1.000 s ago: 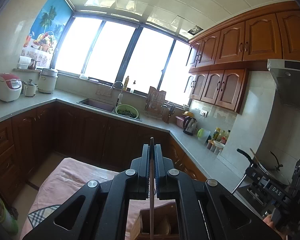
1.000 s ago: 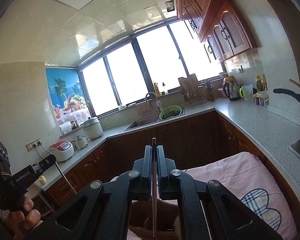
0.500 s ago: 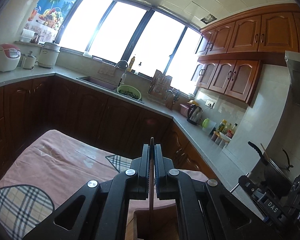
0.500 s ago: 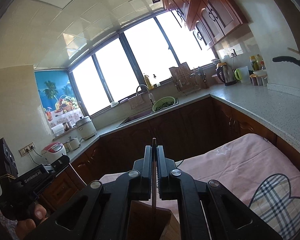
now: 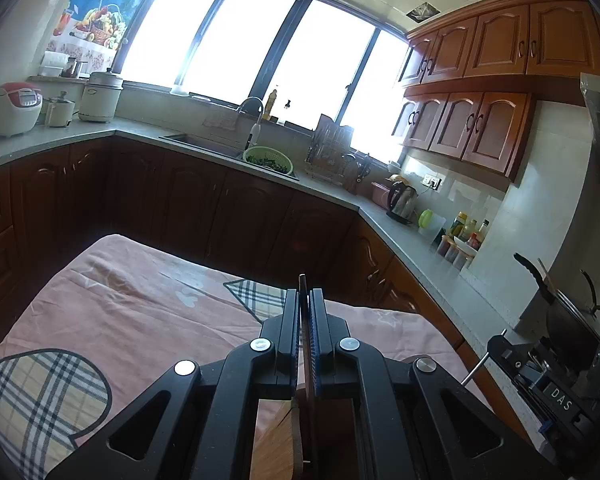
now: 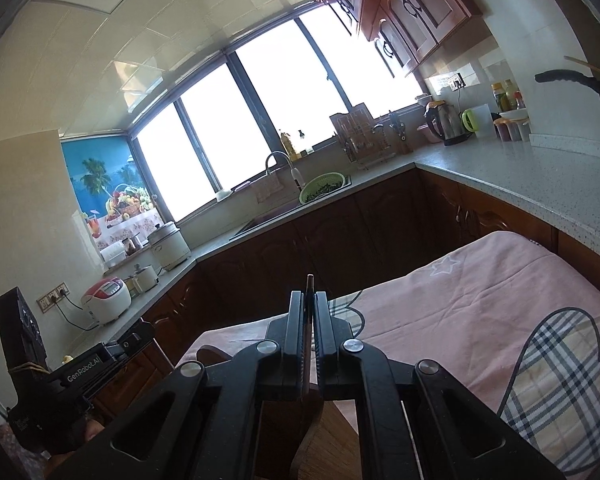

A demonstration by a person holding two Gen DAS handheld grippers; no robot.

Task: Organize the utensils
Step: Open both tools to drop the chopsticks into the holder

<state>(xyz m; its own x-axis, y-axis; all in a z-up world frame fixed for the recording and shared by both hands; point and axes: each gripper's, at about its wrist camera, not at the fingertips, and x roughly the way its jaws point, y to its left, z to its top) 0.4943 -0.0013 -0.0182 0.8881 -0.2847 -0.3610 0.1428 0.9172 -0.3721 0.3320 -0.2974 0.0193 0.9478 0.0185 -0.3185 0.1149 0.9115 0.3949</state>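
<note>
Left gripper [image 5: 305, 312]: clamped on a thin dark stick [image 5: 302, 285], perhaps a chopstick.
Right gripper [image 6: 309, 312]: clamped on a similar stick [image 6: 309, 281].
Below: wooden holder [image 6: 336, 436] on pink cloth [image 6: 460, 304].

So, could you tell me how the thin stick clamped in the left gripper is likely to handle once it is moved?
The thin stick looks straight and rigid, so probably stiff and light. Pinched narrowly by the left gripper, it might pivot if bumped.

Pink cloth [image 5: 140, 304], sink [image 5: 204, 145], kettle [image 5: 403, 199]

surface: table, pink cloth [image 5: 132, 304] with plaid patches | on it: wooden holder [image 6: 336, 432]
</note>
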